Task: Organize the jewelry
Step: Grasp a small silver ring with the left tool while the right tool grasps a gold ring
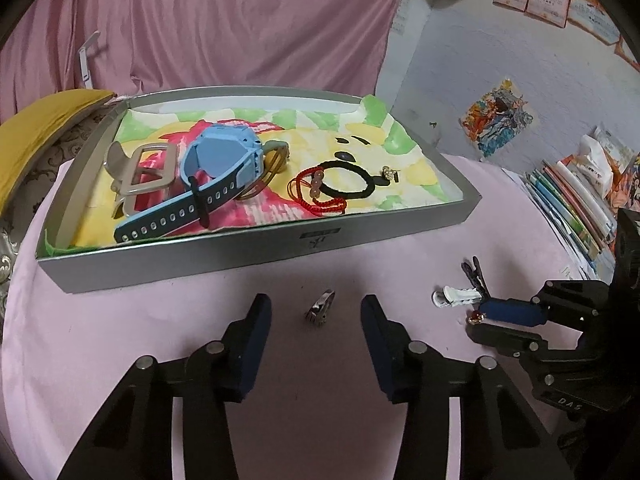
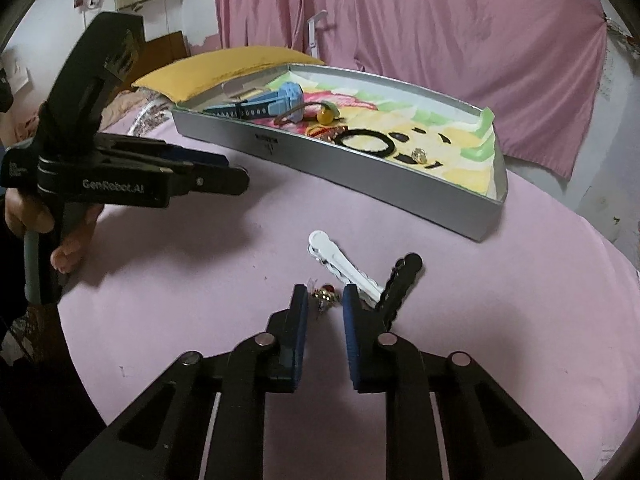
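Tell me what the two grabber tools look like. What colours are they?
Both are black plastic. The left gripper and the right gripper each have two flat fingers with dark blue pads and round silver bolts at the joints. White lettering reads GenRobot.AI on the left one's side. A bare hand holds its grey handle.

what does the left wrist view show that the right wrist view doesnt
Only the left wrist view shows the silver ring lying between the open fingers of the left hand-held gripper, and the books at the right edge. Only the right wrist view shows the person's hand on the left handle. Both show the grey box, the blue watch, the black bracelet, the white clip, and the small gold piece between the right hand-held gripper's fingers.
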A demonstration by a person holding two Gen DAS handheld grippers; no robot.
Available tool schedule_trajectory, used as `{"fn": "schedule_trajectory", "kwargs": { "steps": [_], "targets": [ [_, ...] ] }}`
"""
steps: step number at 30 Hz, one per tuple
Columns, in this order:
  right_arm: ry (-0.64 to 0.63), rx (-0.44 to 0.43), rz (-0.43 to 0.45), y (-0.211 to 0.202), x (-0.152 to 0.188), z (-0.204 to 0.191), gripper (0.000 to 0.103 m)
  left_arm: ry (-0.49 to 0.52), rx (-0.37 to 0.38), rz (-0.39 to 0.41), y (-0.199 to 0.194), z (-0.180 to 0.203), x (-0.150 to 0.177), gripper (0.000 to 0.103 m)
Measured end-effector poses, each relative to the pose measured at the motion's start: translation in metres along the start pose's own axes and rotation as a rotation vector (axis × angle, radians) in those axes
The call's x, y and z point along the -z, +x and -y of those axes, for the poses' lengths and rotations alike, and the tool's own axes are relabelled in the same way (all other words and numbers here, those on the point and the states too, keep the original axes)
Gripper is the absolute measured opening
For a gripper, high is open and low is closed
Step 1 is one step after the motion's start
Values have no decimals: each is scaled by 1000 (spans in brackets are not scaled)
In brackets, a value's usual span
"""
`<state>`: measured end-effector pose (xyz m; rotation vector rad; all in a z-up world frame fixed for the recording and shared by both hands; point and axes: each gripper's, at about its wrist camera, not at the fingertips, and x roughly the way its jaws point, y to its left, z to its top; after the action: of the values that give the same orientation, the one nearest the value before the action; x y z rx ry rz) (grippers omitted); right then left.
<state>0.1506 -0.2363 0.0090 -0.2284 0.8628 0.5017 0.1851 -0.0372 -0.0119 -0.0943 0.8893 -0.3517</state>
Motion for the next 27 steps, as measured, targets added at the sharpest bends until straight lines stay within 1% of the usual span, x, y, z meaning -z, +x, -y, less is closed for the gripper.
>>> {"fn": "schedule_trajectory", "kwargs": {
  "steps": [3, 6, 10, 16, 20, 24, 25, 27],
  "targets": [
    [-2, 1, -2, 2, -2, 1, 13, -2, 4, -3, 3, 0, -2, 42],
    [-3, 3, -2, 2, -2, 1, 13, -1, 3, -4, 4, 0, -4, 38],
    [-8, -3, -13, 7, -7, 1, 13, 8, 2, -9, 6, 1, -5, 30],
    [-23, 0, -24, 14, -16, 2, 13, 28, -1, -16, 6, 5, -4, 22],
    [-22, -8, -23, 15, -18, 2, 13, 35, -1, -21, 7, 6, -3, 13],
    [-18, -18, -23, 16, -19, 4, 13, 34, 10, -23, 7, 6, -3, 12],
    [-17, -20, -23, 17, -20, 4, 13, 35, 10, -24, 7, 6, -3, 10],
    [-17, -19, -23, 16, -19, 4, 13, 41, 13, -26, 7, 7, -3, 9]
  ]
}}
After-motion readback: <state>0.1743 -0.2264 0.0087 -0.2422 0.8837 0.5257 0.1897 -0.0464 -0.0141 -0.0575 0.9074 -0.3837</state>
